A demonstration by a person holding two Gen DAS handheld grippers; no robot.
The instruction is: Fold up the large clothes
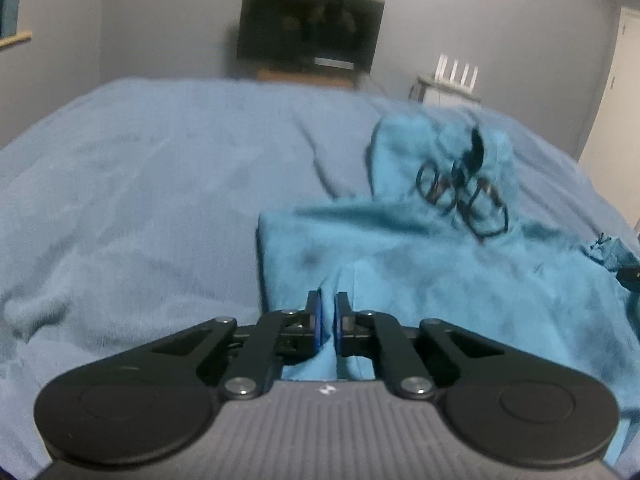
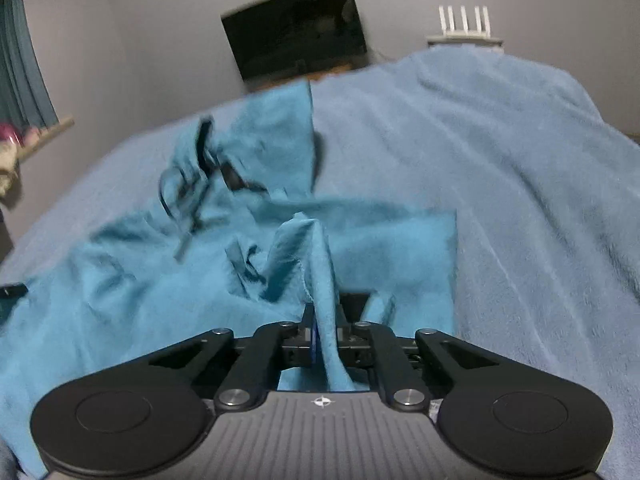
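On the bed, teal garment at 1 o'clock | soft, light, floppy | left gripper and right gripper fingers pinching fabric folds | grip hem edges.

— What sort of place is shown?

— A bedroom in a home. A wide bed is covered by a pale blue fleece blanket.

— What else points to it?

— A dark television is mounted on the grey wall, a white router with 4 antennas is seen beside it, and a teal curtain is hung at the left.
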